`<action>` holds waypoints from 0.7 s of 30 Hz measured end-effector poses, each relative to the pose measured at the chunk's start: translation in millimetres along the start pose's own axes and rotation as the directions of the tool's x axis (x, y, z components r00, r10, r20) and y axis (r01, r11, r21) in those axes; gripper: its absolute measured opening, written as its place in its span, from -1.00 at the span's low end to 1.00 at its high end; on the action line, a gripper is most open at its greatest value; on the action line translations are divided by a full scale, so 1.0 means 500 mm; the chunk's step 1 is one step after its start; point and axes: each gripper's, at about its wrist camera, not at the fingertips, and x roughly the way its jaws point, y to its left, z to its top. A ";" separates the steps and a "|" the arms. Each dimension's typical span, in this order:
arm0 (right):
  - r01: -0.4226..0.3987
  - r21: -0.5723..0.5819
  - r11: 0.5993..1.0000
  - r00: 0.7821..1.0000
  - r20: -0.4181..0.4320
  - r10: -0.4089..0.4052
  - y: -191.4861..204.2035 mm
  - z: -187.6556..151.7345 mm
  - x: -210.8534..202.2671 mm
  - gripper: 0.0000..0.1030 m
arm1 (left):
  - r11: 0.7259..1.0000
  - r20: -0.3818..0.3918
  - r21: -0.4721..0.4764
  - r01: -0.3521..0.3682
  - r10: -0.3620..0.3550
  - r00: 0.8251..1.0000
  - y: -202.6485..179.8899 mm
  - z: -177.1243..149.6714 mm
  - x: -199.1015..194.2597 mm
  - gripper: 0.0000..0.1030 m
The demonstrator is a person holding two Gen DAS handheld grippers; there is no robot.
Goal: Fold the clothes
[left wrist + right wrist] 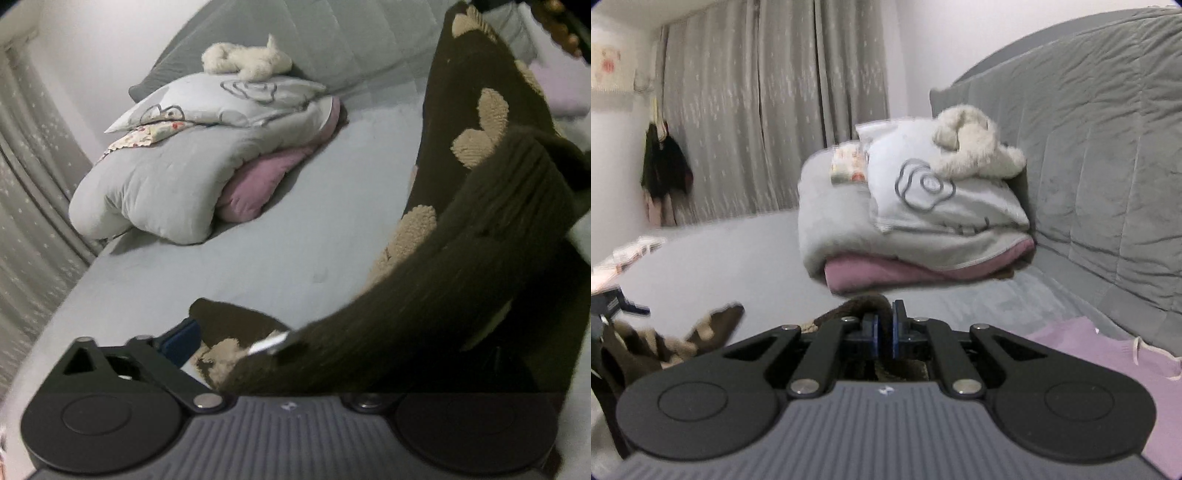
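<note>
A dark brown garment with fluffy beige hearts hangs stretched over the grey bed, rising to the upper right in the left wrist view. Its lower part lies across my left gripper. That gripper's left finger stands wide to the side; the cloth hides the right finger, and I see no squeeze on the fabric. My right gripper is shut on a fold of the same brown garment, raised above the bed. The rest of the cloth trails down to the left.
A folded grey duvet on a pink blanket, with a pillow and a white plush toy, sits by the padded headboard. A lilac sweater lies at the right. Curtains and hanging dark clothes stand behind.
</note>
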 end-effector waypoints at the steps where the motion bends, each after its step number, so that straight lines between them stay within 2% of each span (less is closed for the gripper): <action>1: -0.006 0.005 1.000 1.000 0.025 0.006 -0.002 0.020 -0.015 -0.85 | 1.000 0.004 -0.014 0.005 -0.005 1.000 0.002 0.003 -0.005 0.19; 5: -0.003 -0.008 1.000 0.995 0.104 0.004 0.015 0.078 -0.051 -0.85 | 0.993 0.068 -0.112 0.046 -0.039 0.997 0.023 0.030 -0.073 -0.18; 7: -0.003 -0.019 1.000 0.989 0.145 0.006 0.028 0.107 -0.070 -0.85 | 0.983 0.114 -0.178 0.037 -0.016 0.993 0.045 0.047 -0.119 -0.22; 8: -0.004 -0.027 1.000 0.985 0.173 0.009 0.036 0.124 -0.084 -0.85 | 0.983 0.117 -0.182 0.036 -0.015 0.993 0.048 0.049 -0.121 -0.23; 10: -0.007 -0.038 0.999 0.974 0.225 0.015 0.053 0.155 -0.112 -0.85 | 0.952 0.208 -0.306 0.010 0.056 0.977 0.099 0.075 -0.206 -0.27; 13: -0.024 -0.054 0.998 0.962 0.272 0.038 0.080 0.202 -0.154 -0.85 | 0.914 0.316 -0.405 0.019 0.121 0.941 0.140 0.096 -0.290 -0.27; 14: -0.024 -0.063 0.998 0.962 0.271 0.040 0.090 0.216 -0.164 -0.85 | 0.920 0.303 -0.392 0.008 0.121 0.945 0.136 0.103 -0.299 -0.24; 15: -0.022 -0.070 0.997 0.963 0.268 0.040 0.099 0.230 -0.173 -0.85 | 0.926 0.289 -0.379 -0.002 0.120 0.950 0.131 0.110 -0.309 -0.09; 16: -0.009 -0.071 0.997 0.968 0.251 0.026 0.101 0.241 -0.173 -0.85 | 0.931 0.275 -0.365 -0.012 0.120 0.954 0.126 0.118 -0.318 0.23; 17: 0.017 -0.065 0.998 0.974 0.227 -0.002 0.095 0.244 -0.163 -0.85 | 0.936 0.260 -0.351 -0.023 0.121 0.958 0.122 0.125 -0.327 0.43; 18: 0.044 -0.059 0.997 0.979 0.203 -0.031 0.089 0.247 -0.154 -0.85 | 0.944 0.215 -0.329 -0.042 0.118 0.970 0.103 0.120 -0.314 0.71; 19: 0.070 -0.053 0.996 0.983 0.175 -0.060 0.080 0.249 -0.143 -0.85 | 0.947 0.194 -0.317 -0.048 0.114 0.974 0.092 0.116 -0.305 0.78; 21: 0.117 -0.034 0.993 0.989 0.096 -0.113 0.039 0.226 -0.102 -0.84 | 0.962 0.102 -0.264 -0.071 0.101 0.990 0.043 0.088 -0.251 0.83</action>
